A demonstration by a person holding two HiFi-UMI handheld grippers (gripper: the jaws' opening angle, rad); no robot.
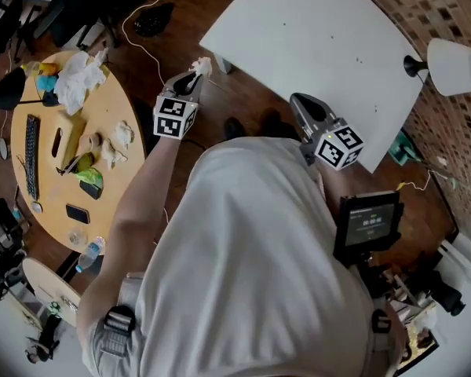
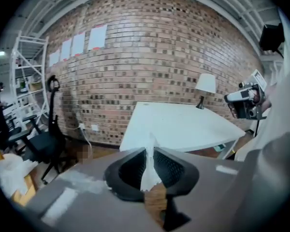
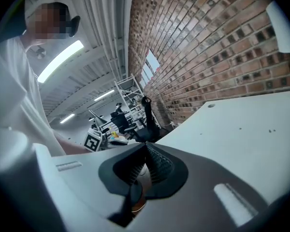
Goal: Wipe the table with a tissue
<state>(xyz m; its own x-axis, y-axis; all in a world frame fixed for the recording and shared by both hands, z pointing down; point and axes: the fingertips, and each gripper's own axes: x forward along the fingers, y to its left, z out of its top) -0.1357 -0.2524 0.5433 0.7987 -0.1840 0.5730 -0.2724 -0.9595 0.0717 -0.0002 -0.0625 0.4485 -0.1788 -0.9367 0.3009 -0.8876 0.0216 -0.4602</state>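
My left gripper (image 1: pixel 195 75) is shut on a small white tissue (image 1: pixel 202 67), held in the air over the wooden floor just short of the white table's (image 1: pixel 314 45) near-left corner. In the left gripper view the tissue (image 2: pixel 149 174) stands pinched between the dark pads of the left gripper (image 2: pixel 150 151), with the white table (image 2: pixel 183 124) ahead. My right gripper (image 1: pixel 300 102) hovers at the table's near edge, and the left gripper view shows it (image 2: pixel 245 102) at the right. In the right gripper view, the right gripper's (image 3: pixel 146 147) jaws meet with nothing between them, the tabletop (image 3: pixel 241 124) to their right.
A white lamp (image 1: pixel 452 65) stands at the table's far right end against the brick wall (image 2: pixel 150 47). At the left is a round wooden table (image 1: pixel 110 108) with crumpled tissues (image 1: pixel 80 78), a keyboard (image 1: pixel 31 155) and small items. A black office chair (image 2: pixel 48 139) stands left of the white table.
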